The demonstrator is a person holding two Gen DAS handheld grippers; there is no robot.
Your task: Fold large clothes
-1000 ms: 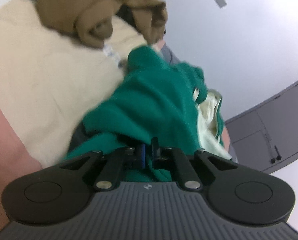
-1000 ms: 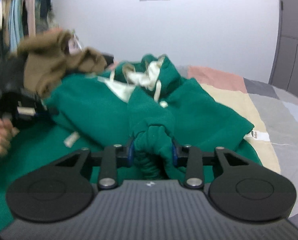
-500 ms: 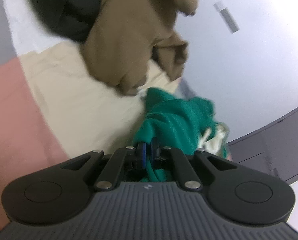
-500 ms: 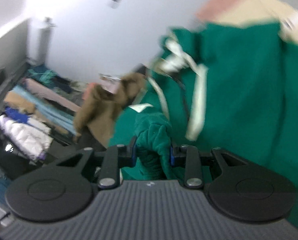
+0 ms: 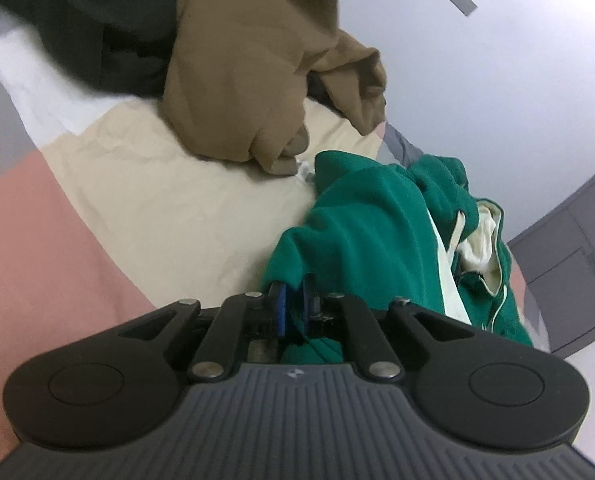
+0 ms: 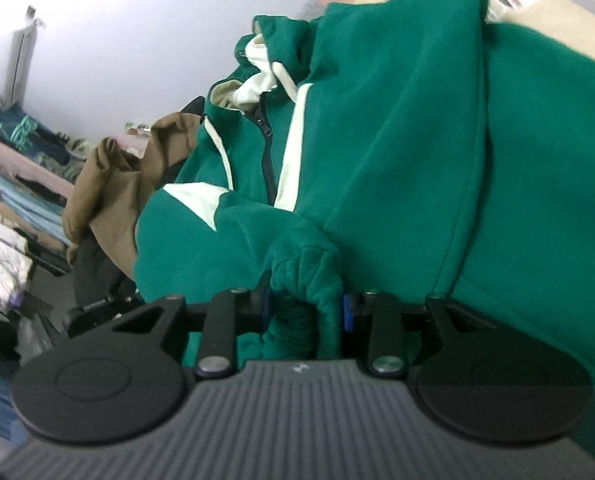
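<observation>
the green hoodie [image 5: 361, 224] in the left wrist view lies ahead and to the right of the left gripper [image 5: 293, 304], bunched on the patchwork bedspread [image 5: 145, 200]. its length runs away from the tool toward the far right, where the cream-lined hood [image 5: 477, 240] sits near the bed's edge by a grey cabinet [image 5: 569, 264]. the left gripper's jaws stand nearly together and are easing apart, with a thin fold of green cloth between the blue pads [image 5: 281, 312]. a brown garment [image 5: 257, 64] and a black one [image 5: 97, 20] lie beyond, just beside the hoodie's far edge. the open room is to the left: bare cream and pink panels of bedspread.

in the right wrist view the hoodie [image 6: 397, 120] fills the frame, its zip [image 6: 267, 152] running up and away from the tool toward the hood [image 6: 257, 80], so the long axis lies roughly along the line the gripper points. the right gripper [image 6: 303, 308] stands partly apart around a thick ribbed cuff [image 6: 305, 268], and its jaws are opening; the pads seem to touch the wad on both sides. the brown garment [image 6: 113, 188] crowds the left side, with piled clothes [image 6: 13, 208] beyond the bed. bare bedspread [image 6: 557, 16] shows only at the top right. i judge the right hand nearer the sleeve end, the left nearer the body's edge, so any laying flat wants the free bedspread away from the brown heap.
</observation>
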